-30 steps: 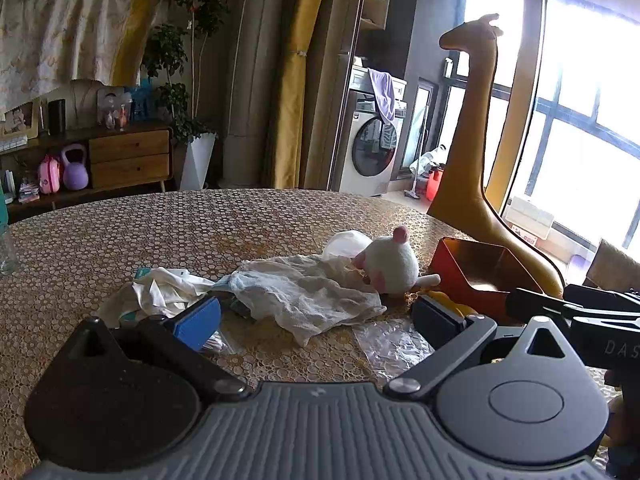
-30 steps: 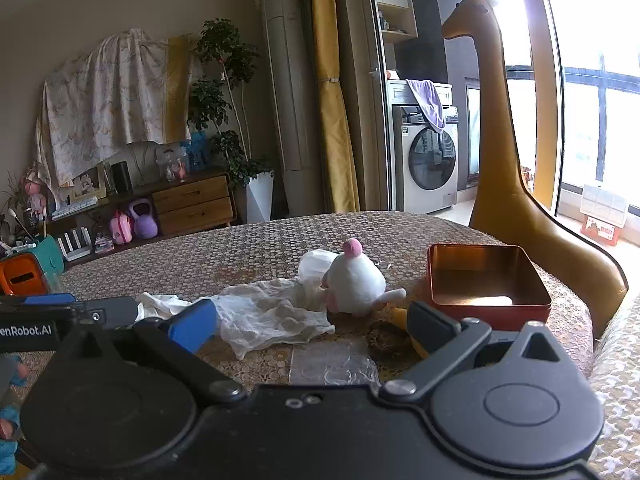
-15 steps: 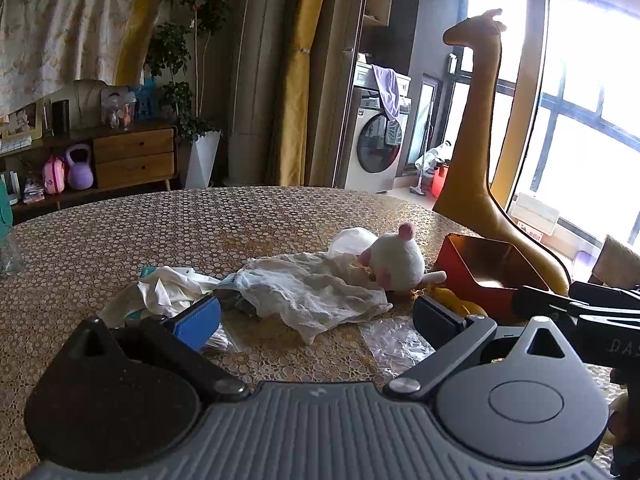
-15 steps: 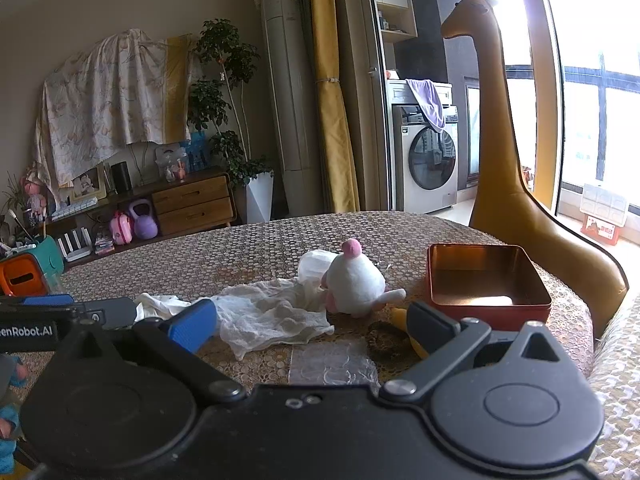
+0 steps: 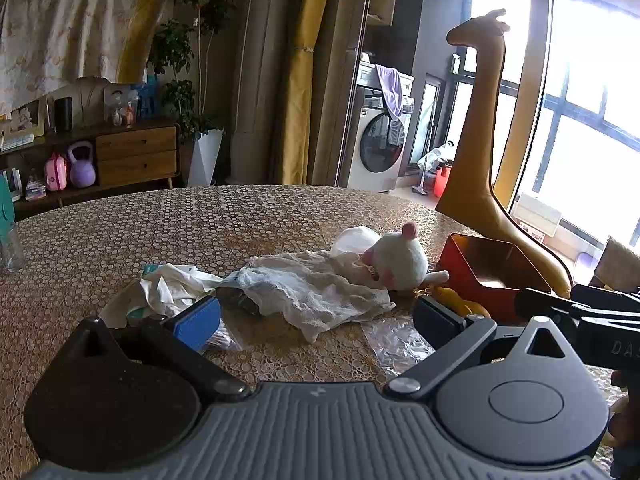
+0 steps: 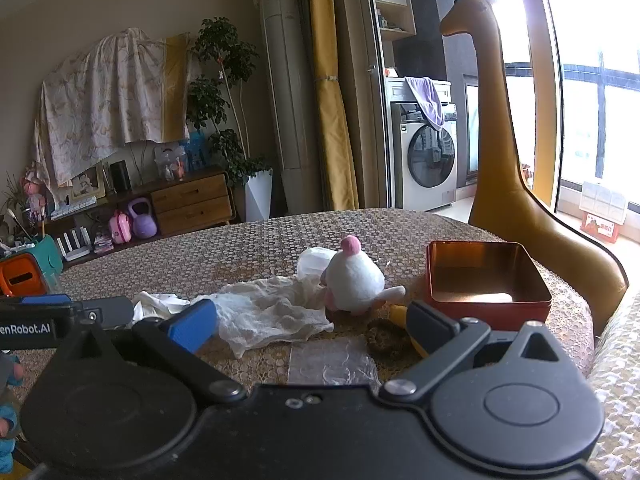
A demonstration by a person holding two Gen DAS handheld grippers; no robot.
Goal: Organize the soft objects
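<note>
A: Left wrist view: white plush toy (image 5: 400, 262) is seen on the table (image 5: 160, 224), ahead and right of centre, touching the crumpled gauze cloth (image 5: 316, 292) on its left. Red tin (image 5: 492, 268) sits just right of the toy, open top up.

B: Which tool is nearer?

A: Right gripper (image 6: 312, 326) is judged nearer; in its view the toy (image 6: 354, 280) lies almost straight ahead, tin (image 6: 486, 280) to the far right. Jaws are spread wide, nothing held. Left gripper (image 5: 320, 318) is also spread, empty, aimed at the cloth.

B: Toy axis?

A: Roughly upright, pink tip on top, tail pointed at the tin.

B: Hidden?

A: Yellow object (image 5: 456, 300) is cut off behind a finger. Dark item under the cloth can't be identified. White rag (image 5: 172, 286) at left partly covers something.
</note>
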